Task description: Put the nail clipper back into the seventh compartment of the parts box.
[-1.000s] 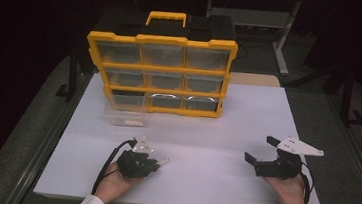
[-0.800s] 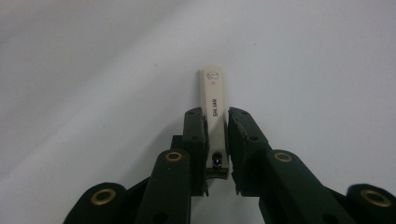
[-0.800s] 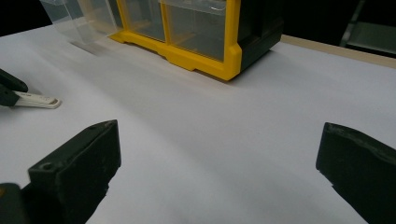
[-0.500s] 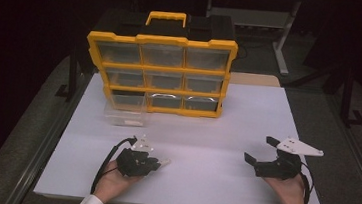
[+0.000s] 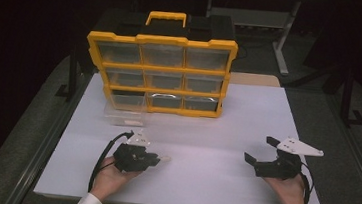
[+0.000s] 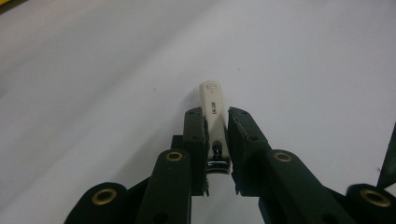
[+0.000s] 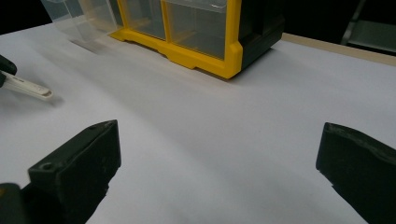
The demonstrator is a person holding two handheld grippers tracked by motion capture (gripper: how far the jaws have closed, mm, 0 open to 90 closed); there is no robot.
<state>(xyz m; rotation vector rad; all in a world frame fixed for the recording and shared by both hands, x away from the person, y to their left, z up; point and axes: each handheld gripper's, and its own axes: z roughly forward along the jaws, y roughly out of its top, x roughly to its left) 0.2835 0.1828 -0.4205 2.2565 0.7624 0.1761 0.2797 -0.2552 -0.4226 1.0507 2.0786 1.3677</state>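
A cream-handled nail clipper [image 6: 212, 109] with a metal end sits between the jaws of my left gripper [image 6: 215, 119], which is shut on it; its cream tip pokes out past the fingertips. In the high view that left gripper [image 5: 159, 158] is low over the white table near its front left, the nail clipper [image 5: 164, 157] pointing right. My right gripper [image 5: 259, 148] stands open at the front right, nothing between its jaws. From the right gripper [image 7: 219, 149] view the nail clipper's tip [image 7: 32, 88] shows at far left.
A yellow organizer [image 5: 159, 70] with clear drawers stands upright at the back of the white table [image 5: 226, 136]. One clear drawer [image 5: 125, 111] is out, lying on the table before the organizer's lower left corner. The table's front edge lies close beneath both hands.
The left gripper has edged slightly to the left with the nail clipper in it. The right gripper has stayed in place, still open.
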